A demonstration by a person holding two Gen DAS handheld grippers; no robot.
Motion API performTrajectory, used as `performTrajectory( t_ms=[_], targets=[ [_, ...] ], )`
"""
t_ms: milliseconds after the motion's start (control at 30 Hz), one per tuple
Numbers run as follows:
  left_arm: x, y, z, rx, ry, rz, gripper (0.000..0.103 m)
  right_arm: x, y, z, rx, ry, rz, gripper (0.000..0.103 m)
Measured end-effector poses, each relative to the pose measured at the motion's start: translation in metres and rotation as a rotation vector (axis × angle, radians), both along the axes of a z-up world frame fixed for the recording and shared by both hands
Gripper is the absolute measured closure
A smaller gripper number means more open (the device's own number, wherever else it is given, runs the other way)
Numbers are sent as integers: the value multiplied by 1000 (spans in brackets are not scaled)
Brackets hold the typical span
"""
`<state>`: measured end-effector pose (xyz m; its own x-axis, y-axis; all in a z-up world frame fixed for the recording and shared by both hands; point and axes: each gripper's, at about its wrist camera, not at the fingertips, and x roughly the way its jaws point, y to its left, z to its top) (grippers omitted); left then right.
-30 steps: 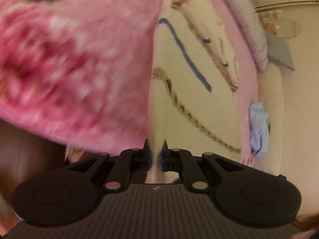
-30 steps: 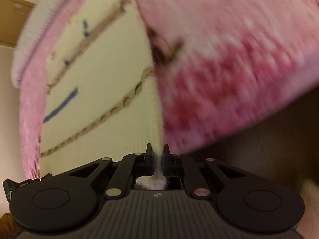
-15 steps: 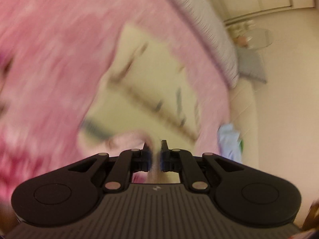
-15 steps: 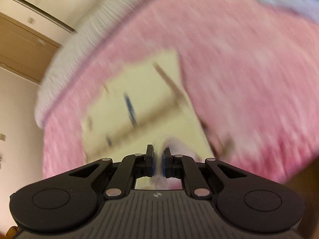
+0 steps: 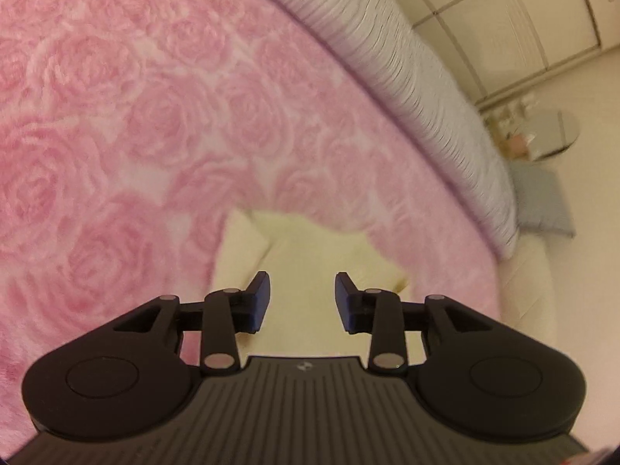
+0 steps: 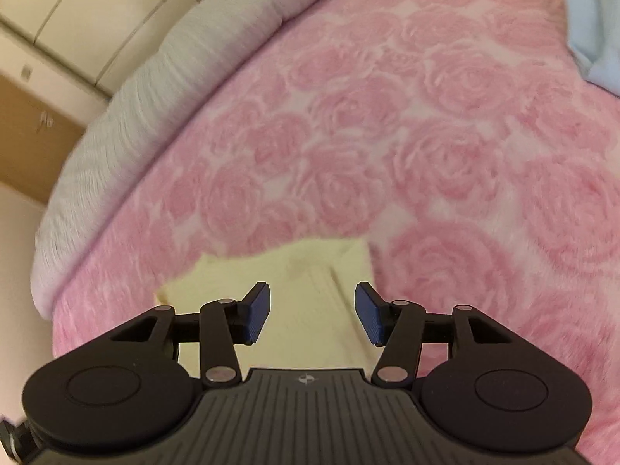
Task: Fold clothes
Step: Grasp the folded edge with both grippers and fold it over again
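My left gripper (image 5: pixel 302 297): fingers spread, holding nothing.
My right gripper (image 6: pixel 312 312): likewise spread, holding nothing.
Cream garment (image 6: pixel 306 290): one, on the pink blanket (image 6: pixel 426 147).
Blue cloth (image 6: pixel 593 23): one.

Pale yellow garment (image 5: pixel 310 267) on a pink rose-patterned blanket (image 5: pixel 128 116)

The blanket's darker pink roses sit on lighter pink; a grey ribbed bedcover (image 5: pixel 418 89) edges it, a light blue cloth (image 6: pixel 593 19) lies on it, and each black gripper carries blue pads (image 6: pixel 257 312).
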<state>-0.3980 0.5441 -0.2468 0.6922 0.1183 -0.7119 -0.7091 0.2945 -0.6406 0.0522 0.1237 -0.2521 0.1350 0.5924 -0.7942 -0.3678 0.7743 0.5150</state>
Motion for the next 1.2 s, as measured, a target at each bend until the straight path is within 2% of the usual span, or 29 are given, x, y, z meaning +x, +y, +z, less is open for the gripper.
performTrajectory(
  t_ms=[167,367,400,500,533,567,600,633,700,767,933,1033,1200],
  targets=[
    [15,-3,-19,7,68,-79,67,-7,21,-20,-101,-31,182,49],
    [48,-1,-38,64,175,-190,67,-5,39,-36,-145,-76,269,50],
    [51,-1,-40,66,181,-203,67,-4,40,-39,-151,-76,273,53],
    [56,-4,-45,66,194,-241,68,-4,43,-48,-157,-40,302,70],
    [58,-5,-47,68,199,-254,69,-6,44,-50,-162,-31,313,70],
    [59,-6,-47,71,203,-266,72,-8,46,-51,-171,-35,326,70],
    [61,-7,-48,76,209,-278,80,-11,48,-53,-179,-39,338,77],
    [62,-8,-47,88,212,-289,86,-13,50,-52,-188,-61,346,90],
    [61,-11,-40,127,210,-303,93,-19,54,-42,-204,-128,374,92],
    [60,-15,-31,171,203,-315,95,-27,57,-21,-199,-218,403,92],
    [58,-14,-1,330,141,-270,97,-26,65,19,-135,-387,362,93],
    [70,4,-2,370,133,-230,97,-12,83,19,-126,-432,339,93],
    [95,22,-23,396,167,-240,97,11,109,-15,-171,-413,340,93]
  ],
)
